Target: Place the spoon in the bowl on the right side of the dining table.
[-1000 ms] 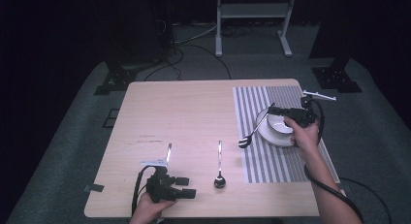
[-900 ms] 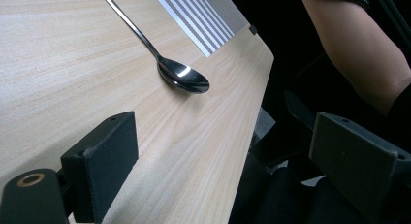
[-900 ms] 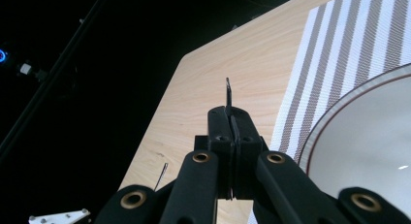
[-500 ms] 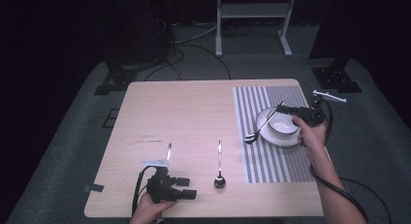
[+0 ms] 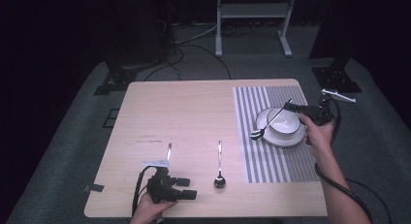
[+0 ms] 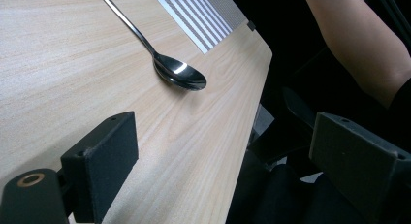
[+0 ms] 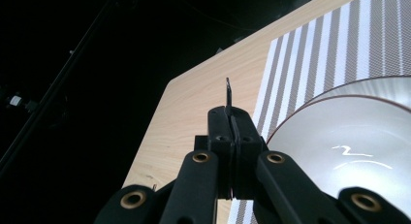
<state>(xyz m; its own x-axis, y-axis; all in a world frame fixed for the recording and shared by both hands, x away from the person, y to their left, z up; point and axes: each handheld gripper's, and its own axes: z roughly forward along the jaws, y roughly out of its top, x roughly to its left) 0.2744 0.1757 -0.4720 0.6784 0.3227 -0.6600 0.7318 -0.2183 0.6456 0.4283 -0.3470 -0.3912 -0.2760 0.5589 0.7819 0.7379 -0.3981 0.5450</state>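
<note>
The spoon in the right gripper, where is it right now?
In the high view the spoon is at the table's right, slanting over the white bowl on the striped placemat, handle clamped in the right gripper.

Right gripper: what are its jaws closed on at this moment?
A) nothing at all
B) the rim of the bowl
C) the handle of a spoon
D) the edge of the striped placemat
C: the right gripper pinches the handle of the spoon, whose scoop hangs over the striped placemat beside the bowl.
</note>
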